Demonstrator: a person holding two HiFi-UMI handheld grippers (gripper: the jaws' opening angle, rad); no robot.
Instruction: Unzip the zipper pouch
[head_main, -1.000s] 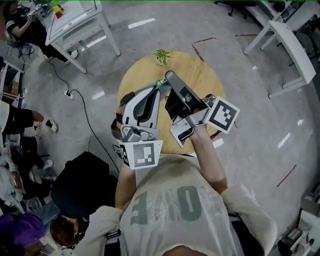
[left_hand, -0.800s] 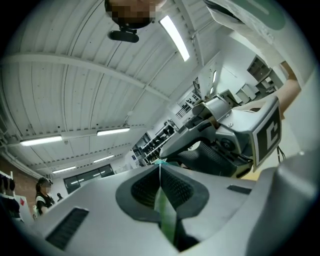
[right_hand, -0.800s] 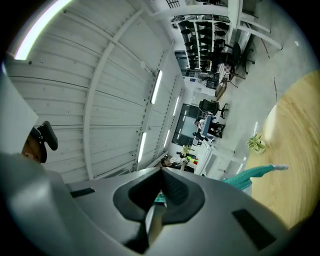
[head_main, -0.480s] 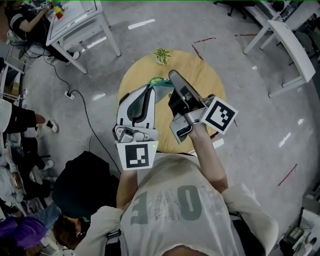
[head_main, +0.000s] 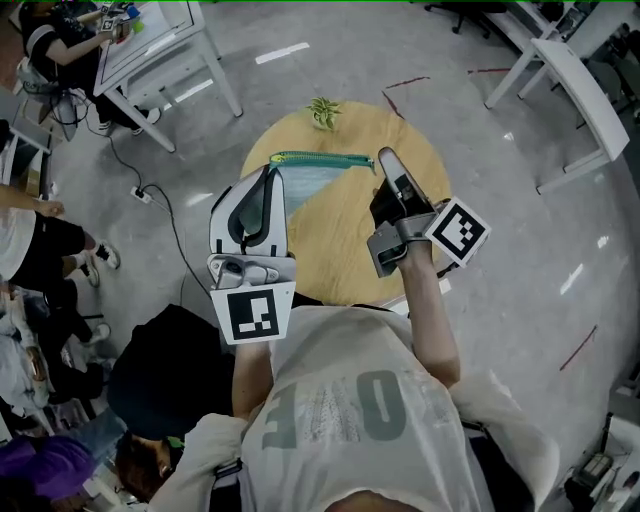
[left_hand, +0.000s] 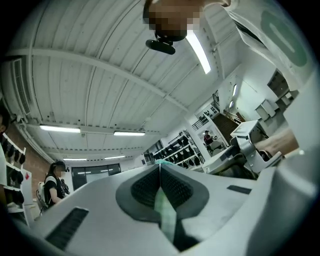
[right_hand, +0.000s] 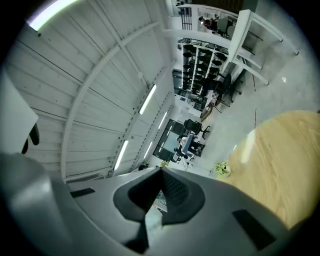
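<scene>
The left gripper (head_main: 271, 176) is clamped on one top corner of the zipper pouch (head_main: 318, 186). The right gripper (head_main: 384, 160) is pinched shut at the zipper's (head_main: 320, 157) far end (probably on the pull), stretching the pouch above the table (head_main: 345, 262). The slide looks nearly complete, with little left.

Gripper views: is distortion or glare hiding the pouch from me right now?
Left gripper view: strong fisheye bend, dark corners, a bright ceiling strip light; only a pale green sliver of pouch shows between the shut jaws. Right gripper view: same bend, sheen on the table, pouch barely visible. Head view: even light, pouch sharp.
</scene>
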